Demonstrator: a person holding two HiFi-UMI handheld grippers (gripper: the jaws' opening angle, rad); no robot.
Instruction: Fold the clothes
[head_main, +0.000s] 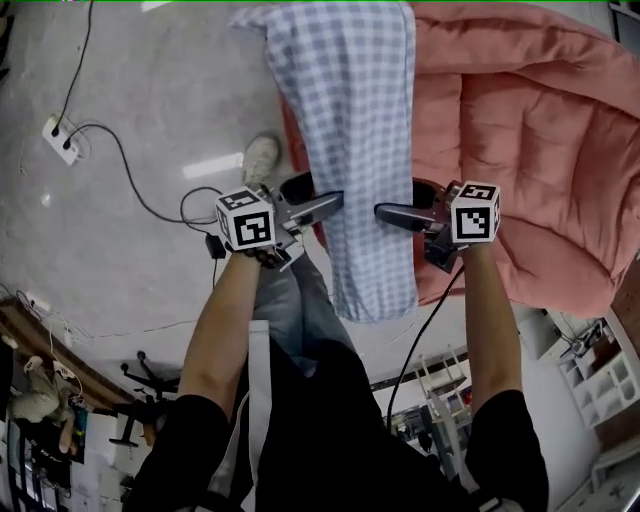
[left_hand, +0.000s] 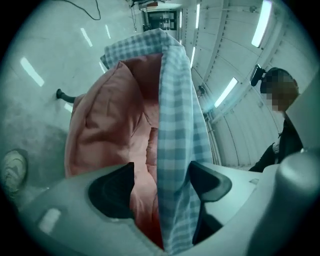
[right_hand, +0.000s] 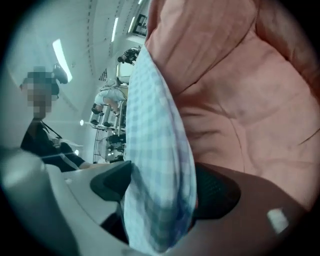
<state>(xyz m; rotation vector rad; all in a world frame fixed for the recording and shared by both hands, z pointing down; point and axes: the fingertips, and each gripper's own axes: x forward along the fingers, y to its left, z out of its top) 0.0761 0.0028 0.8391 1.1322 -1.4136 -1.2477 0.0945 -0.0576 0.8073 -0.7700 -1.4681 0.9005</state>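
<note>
Left tool (head_main: 318, 197) and right tool (head_main: 400, 202) both spread wide.
Blue-and-white checked fabric garment (head_main: 350, 130) hangs between each tool's jaws; pink padded quilt (head_main: 520, 130) lies beyond them.

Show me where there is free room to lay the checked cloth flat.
Free: the pink quilt right of the checked cloth. The grey floor between the power strip and the white shoe is bare, though a cable crosses it. Crowded: where the left tool and right tool flank the cloth.

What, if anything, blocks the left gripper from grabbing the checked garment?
Probably nothing, so yes: the left gripper has its jaws open, with the checked garment hanging between them in front of the pink quilt.
</note>
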